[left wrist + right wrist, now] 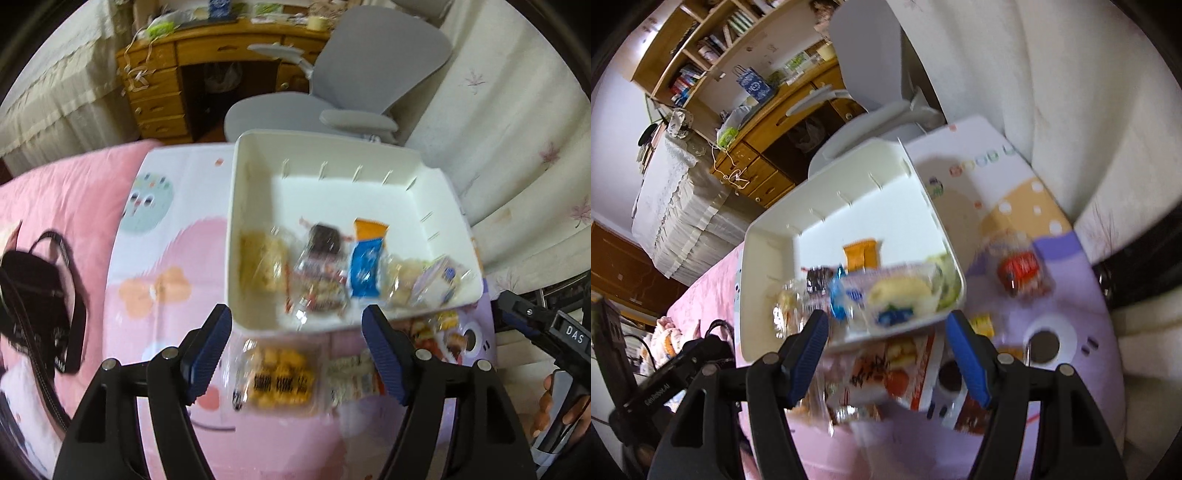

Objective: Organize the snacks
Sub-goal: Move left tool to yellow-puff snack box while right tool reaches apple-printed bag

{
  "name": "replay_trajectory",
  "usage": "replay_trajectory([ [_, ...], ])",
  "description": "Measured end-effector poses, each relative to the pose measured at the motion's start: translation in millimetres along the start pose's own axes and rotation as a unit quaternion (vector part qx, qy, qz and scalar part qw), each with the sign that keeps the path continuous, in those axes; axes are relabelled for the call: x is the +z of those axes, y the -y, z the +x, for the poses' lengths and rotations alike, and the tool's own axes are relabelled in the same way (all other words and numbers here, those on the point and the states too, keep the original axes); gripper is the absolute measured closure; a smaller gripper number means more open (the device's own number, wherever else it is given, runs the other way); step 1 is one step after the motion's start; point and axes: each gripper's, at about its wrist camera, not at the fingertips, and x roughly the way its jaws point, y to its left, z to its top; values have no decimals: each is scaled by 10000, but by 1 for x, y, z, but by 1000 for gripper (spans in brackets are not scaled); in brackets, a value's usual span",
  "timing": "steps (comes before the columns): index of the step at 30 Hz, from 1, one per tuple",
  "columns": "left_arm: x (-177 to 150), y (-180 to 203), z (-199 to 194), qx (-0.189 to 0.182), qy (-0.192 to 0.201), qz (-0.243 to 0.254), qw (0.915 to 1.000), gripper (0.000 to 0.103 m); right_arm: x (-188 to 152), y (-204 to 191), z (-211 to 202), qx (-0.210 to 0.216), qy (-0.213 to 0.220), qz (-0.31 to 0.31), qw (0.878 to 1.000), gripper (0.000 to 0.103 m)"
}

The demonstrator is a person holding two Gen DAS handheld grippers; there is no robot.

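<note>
A white bin (255,177) sits on a patterned mat and holds several wrapped snacks along its near side, among them a blue and orange packet (365,266). My left gripper (297,350) is open and empty above a yellow snack pack (279,382) that lies on the mat in front of the bin. In the right wrist view the bin (768,240) is tilted in frame, with a yellow cake pack (901,295) at its near rim. My right gripper (886,350) is open and empty above loose packs (882,376). A red packet (1021,273) lies right of the bin.
A grey office chair (369,74) and a wooden desk (162,92) stand behind the bin. A black bag (33,295) lies on the pink bedding at left. White curtains (517,129) hang at right. The right gripper's body (546,332) shows at the left wrist view's right edge.
</note>
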Motion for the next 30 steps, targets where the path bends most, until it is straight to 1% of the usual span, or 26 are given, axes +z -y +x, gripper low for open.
replay_trajectory([
  [6, -27, -18, 5, 68, -318, -286, 9991, 31, -22, 15, 5, 224, -379, 418, 9982, 37],
  [12, -45, -27, 23, 90, -710, -359, 9968, 31, -40, 22, 20, 408, -753, 830, 9929, 37],
  [19, -55, -26, 50, -41, -1170, -331, 9926, 29, -61, 24, 44, 551, -1131, 1332, 9831, 37],
  [23, -59, -23, 68, -39, -1423, -236, 9895, 29, -68, 23, 59, 598, -1288, 1620, 9765, 37],
  [29, -63, -14, 94, -135, -1738, -86, 9846, 23, -77, 21, 83, 649, -1437, 1947, 9681, 37],
  [30, -64, -12, 98, -101, -1769, -24, 9842, 20, -77, 22, 86, 642, -1443, 1988, 9672, 37],
])
